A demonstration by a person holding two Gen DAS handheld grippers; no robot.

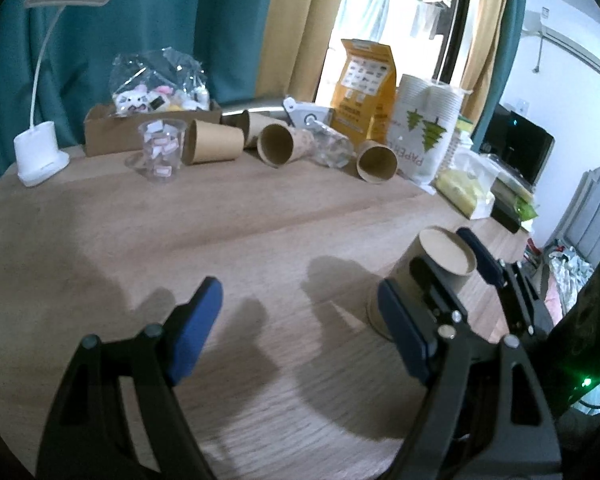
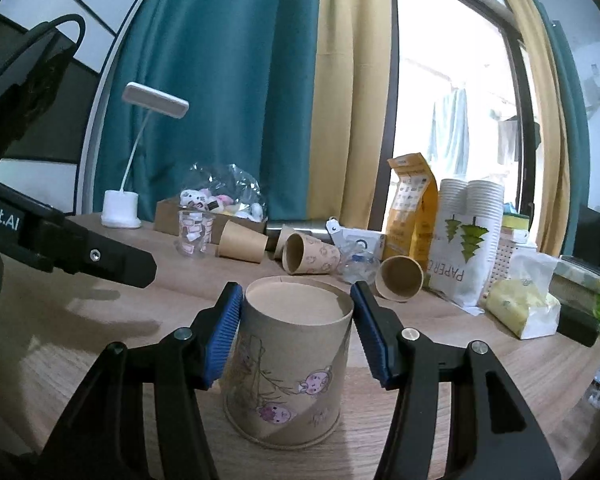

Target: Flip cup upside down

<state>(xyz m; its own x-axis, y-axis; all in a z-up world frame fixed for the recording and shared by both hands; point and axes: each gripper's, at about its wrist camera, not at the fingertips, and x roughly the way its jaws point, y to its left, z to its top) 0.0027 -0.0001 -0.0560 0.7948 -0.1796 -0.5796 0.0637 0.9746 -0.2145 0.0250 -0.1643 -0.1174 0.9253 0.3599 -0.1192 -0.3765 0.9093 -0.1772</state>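
A brown paper cup (image 2: 288, 364) with cartoon drawings stands upside down on the wooden table (image 2: 480, 364), wide rim down and base up. My right gripper (image 2: 296, 332) straddles it near the top; the blue pads (image 2: 224, 336) stand at its sides, the left one touching or nearly so, the right one with a small gap. In the left wrist view the same cup (image 1: 440, 264) shows at the right with the right gripper (image 1: 452, 266) around it. My left gripper (image 1: 300, 332) is open and empty over bare table, left of the cup.
Several brown paper cups (image 1: 214, 142) lie on their sides at the back, with a clear plastic cup (image 1: 162, 150), a cardboard box (image 1: 112, 130), a white desk lamp (image 1: 40, 152), an orange bag (image 1: 364, 84) and a pack of paper cups (image 1: 428, 128).
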